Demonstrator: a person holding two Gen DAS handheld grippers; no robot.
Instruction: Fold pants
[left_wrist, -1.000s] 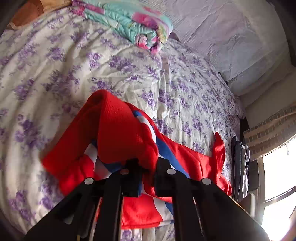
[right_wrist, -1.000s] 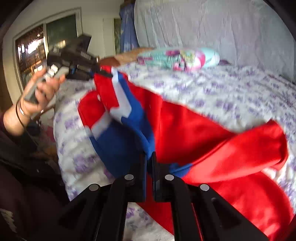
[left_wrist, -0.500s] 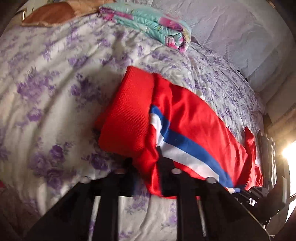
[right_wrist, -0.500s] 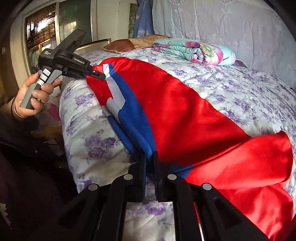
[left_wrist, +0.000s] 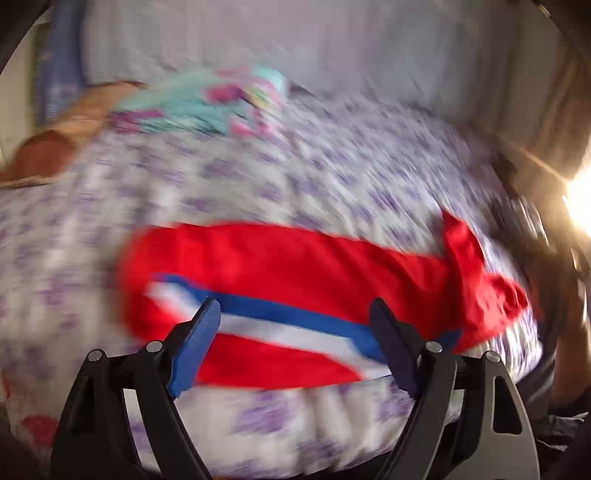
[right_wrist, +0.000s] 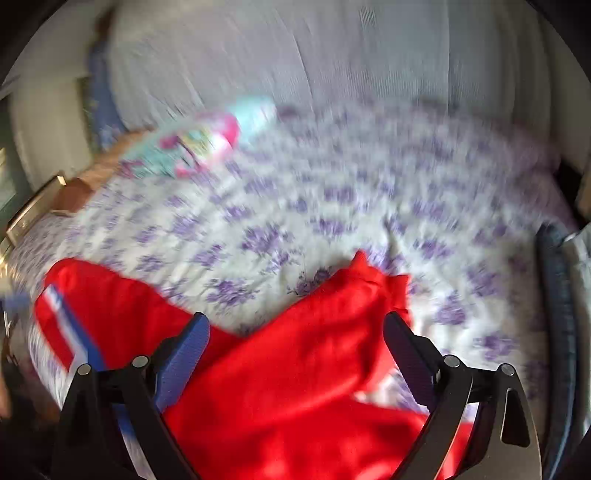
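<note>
The red pants with a blue and white side stripe lie stretched along the near edge of the bed, seen blurred in the left wrist view. My left gripper is open and empty, just in front of the striped side. In the right wrist view the pants lie below my right gripper, which is open and empty. One red leg end folds up toward the right.
The bed has a white sheet with purple flowers. A folded turquoise and pink blanket lies at the far side, with a brown pillow to its left. A pale curtain hangs behind. Bright window light enters at the right.
Both grippers have opened and let go of the pants, which now lie flat along the bed edge. Both cameras are moving fast and have pulled back.
</note>
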